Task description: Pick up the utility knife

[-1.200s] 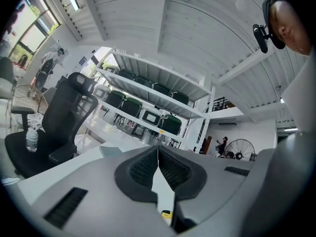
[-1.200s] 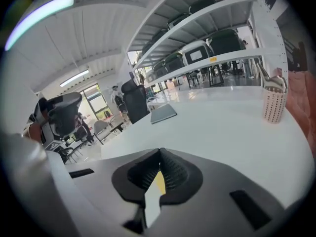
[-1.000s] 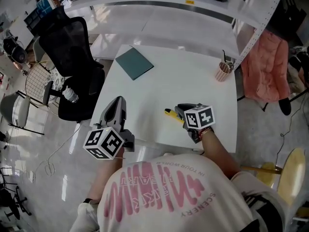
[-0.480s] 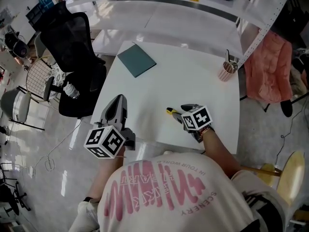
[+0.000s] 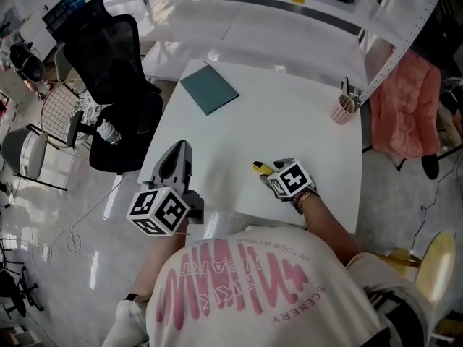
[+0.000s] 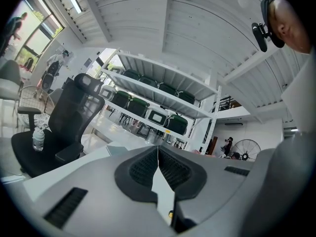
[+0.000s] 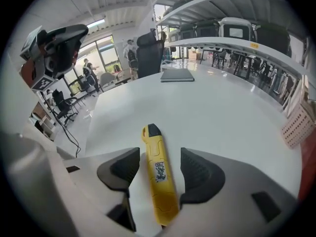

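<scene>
The white counter (image 5: pixel 289 121) is mostly bare across its middle, and a black chair (image 5: pixel 108 56) stands off its left edge. A teal notebook (image 5: pixel 209 89) lies near the far left corner. A pink cup (image 5: pixel 343 110) by the far right edge holds something dark. Near the front edge, the yellow knife (image 7: pixel 159 177) lies flat between the jaws of the right claw (image 7: pixel 159 168), which have just been opening wide. The left claw (image 6: pixel 158 152), off the front-left edge, is closed on nothing.

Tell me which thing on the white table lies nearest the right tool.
The yellow knife: it lies flat between the jaws of the right tool, which have just been opening. The green notebook and the pink cup sit much farther away.
</scene>
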A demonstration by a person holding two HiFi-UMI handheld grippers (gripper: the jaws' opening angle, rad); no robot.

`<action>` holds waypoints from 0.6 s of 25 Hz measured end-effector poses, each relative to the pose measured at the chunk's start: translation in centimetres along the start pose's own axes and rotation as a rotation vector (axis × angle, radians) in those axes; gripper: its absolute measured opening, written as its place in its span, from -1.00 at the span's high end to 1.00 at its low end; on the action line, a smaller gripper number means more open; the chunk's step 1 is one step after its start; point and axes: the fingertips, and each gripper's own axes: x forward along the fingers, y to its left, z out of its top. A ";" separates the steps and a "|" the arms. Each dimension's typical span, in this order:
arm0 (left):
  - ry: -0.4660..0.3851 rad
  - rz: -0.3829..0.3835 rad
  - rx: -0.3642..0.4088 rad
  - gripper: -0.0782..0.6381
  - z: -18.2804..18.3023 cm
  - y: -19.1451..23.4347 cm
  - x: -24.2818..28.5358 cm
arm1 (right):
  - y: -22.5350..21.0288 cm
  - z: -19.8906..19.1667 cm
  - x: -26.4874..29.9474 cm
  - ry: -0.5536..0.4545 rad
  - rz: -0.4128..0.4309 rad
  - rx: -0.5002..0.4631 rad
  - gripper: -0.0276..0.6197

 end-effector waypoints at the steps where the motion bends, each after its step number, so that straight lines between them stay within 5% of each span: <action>1: 0.000 0.000 -0.001 0.71 0.0 0.1 0.0 | 0.0 0.0 0.1 0.007 -0.007 -0.004 0.06; 15: 0.018 -0.014 -0.010 0.71 -0.3 0.0 -0.8 | 0.1 -0.1 0.1 0.012 -0.056 -0.013 0.13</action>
